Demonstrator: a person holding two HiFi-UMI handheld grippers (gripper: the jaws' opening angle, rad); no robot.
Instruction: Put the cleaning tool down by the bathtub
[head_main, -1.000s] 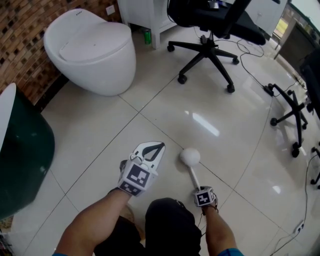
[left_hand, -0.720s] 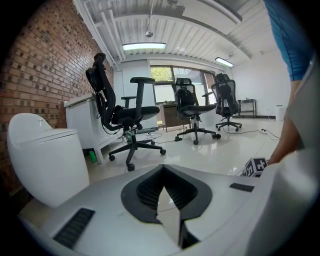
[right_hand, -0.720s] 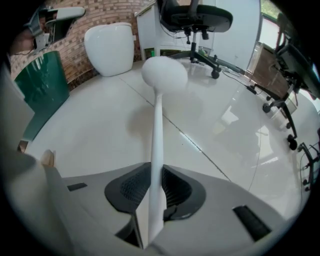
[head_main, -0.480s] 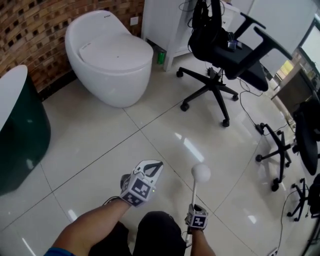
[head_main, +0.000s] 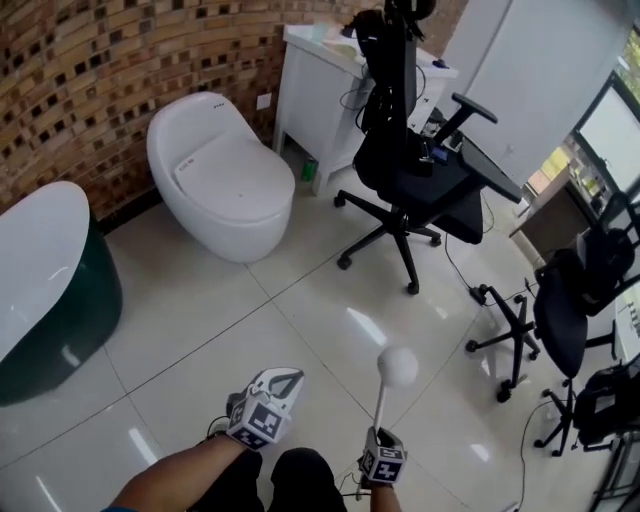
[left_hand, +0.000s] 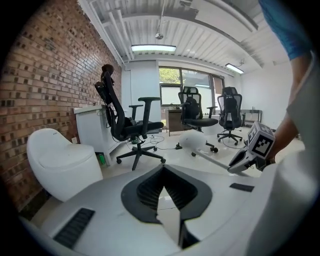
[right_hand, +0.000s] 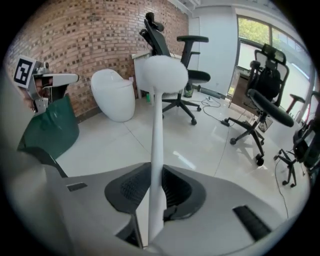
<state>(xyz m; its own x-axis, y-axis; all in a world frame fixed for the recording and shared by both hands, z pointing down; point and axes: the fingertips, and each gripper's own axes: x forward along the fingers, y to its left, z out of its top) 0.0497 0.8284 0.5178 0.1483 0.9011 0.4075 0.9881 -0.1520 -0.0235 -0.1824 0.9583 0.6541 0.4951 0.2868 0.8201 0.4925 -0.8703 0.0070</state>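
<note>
Floor tiles (head_main: 200, 310), glossy and pale, fill the middle of the head view, with a brick wall (head_main: 100, 60) along the far side. The right tongs (head_main: 377, 434) are clamped on the thin white handle of the cleaning tool (head_main: 397, 368). In the right gripper view the handle runs straight up between the two ribbed pads, which press on it from either side, and the round white head stands at the far end, pointing away from the person. The tool is held in the air over the tiles, touching nothing else.

The left tongs (left_hand: 162, 171) are closed, tips meeting, with nothing between them. They hang just beside the right pair, on the person's left.

The bathtub (head_main: 75, 335), white inside and dark green outside, sits at the far left edge of the head view, well apart from the tool and from both tongs. Beyond it, against the bricks, stands a white egg-shaped toilet (head_main: 222, 185) with its lid down, then a white cabinet (head_main: 315, 85). A black office chair (head_main: 405, 165) stands on the tiles in front of the cabinet, and more black chairs (head_main: 560, 310) crowd the right edge.
</note>
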